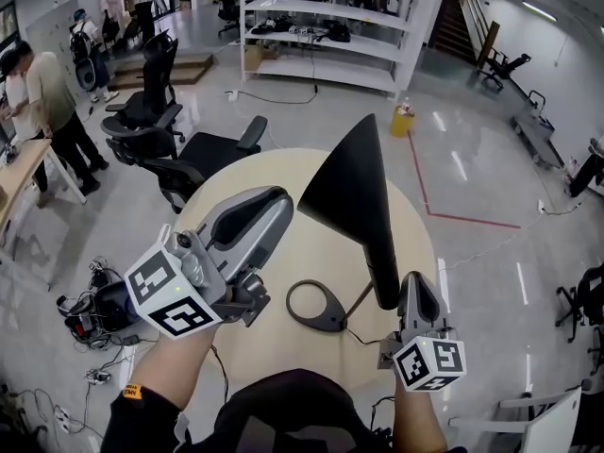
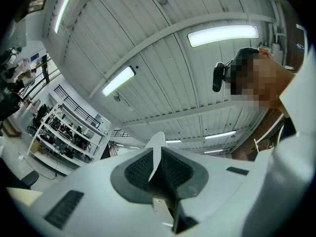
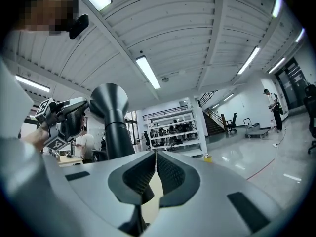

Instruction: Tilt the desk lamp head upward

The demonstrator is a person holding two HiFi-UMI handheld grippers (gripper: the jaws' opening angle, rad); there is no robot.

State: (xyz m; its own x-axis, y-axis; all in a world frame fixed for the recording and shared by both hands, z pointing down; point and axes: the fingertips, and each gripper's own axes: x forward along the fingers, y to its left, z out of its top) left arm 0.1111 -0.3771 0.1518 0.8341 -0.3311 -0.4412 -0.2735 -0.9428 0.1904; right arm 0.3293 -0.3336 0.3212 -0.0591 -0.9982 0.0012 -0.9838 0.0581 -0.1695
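Head view | left gripper (image 1: 274, 206), right gripper (image 1: 418, 291): jaws together, empty | risk: nudged lamp head (image 1: 349, 206) may slip, base (image 1: 316, 307) slides

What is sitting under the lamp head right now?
The lamp's ring-shaped base and thin stem on the round table. The lamp head covers the tabletop directly beneath.

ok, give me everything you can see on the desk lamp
The desk lamp is matte black, plastic or painted metal by its look. Its head is a flared cone on a cylindrical neck, with the wide mouth tilted upward. A thin arm drops to a dark ring-shaped base on the round beige table. The right gripper sits beside the neck, jaws shut and not on it.
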